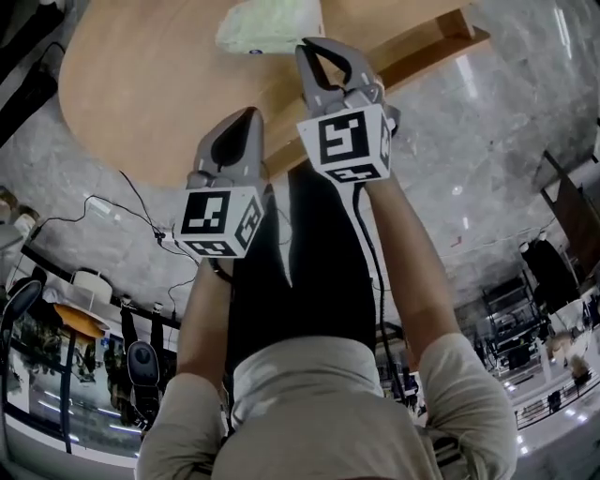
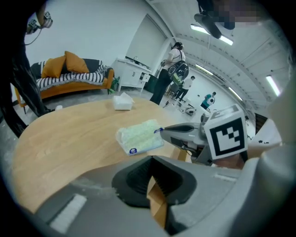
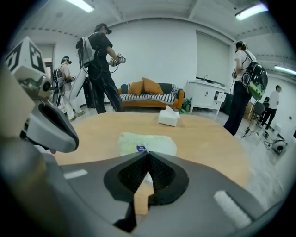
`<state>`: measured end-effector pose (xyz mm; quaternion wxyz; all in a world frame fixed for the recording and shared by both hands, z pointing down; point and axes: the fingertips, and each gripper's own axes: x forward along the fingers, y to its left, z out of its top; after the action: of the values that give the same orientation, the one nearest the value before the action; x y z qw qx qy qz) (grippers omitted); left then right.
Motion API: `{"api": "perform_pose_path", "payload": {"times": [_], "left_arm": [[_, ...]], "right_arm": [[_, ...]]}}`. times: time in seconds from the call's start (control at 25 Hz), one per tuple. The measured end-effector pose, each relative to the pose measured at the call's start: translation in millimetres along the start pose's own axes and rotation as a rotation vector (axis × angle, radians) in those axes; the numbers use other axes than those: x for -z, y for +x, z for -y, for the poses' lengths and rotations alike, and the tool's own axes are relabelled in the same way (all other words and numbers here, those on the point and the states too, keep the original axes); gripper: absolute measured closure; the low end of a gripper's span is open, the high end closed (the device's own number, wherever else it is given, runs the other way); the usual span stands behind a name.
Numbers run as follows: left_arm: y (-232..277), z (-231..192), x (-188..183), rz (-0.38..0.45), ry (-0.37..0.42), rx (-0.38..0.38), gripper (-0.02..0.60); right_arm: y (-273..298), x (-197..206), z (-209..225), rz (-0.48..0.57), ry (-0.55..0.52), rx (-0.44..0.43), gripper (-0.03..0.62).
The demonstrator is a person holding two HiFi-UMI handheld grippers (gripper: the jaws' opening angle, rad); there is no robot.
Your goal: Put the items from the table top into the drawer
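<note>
Pack: pale green pack (image 1: 267, 25) lies flat on the counter (image 1: 141, 84), just past your right gripper (image 1: 309, 47).
Grippers: right gripper and left gripper (image 1: 253, 112) are both closed on nothing.
Advice: open the right wide, straddle the pack, then squeeze gently.

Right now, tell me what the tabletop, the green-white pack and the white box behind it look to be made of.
The tabletop looks like wood or wood-look laminate, matte, with faint grain. The green-white pack seems wrapped in thin plastic film: wrinkled, slightly shiny, blue printed label. The white box is probably cardboard, soft tissue poking from its top.
</note>
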<state>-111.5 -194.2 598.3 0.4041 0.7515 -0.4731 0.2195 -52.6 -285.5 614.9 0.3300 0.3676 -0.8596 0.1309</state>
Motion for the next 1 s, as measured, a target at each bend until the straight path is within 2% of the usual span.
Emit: {"api": "perform_pose_path", "payload": {"times": [0.44, 0.8, 1.0], "left_arm": [[34, 60, 7, -0.075, 0.113, 0.125, 0.561], [59, 100, 18, -0.127, 0.162, 0.209, 0.561], [79, 113, 31, -0.152, 0.162, 0.226, 0.561]], "right_arm": [[-80, 41, 38, -0.015, 0.139, 0.137, 0.586], [-135, 83, 71, -0.111, 0.125, 0.204, 0.586], [-144, 103, 81, -0.159, 0.071, 0.2, 0.586]]}}
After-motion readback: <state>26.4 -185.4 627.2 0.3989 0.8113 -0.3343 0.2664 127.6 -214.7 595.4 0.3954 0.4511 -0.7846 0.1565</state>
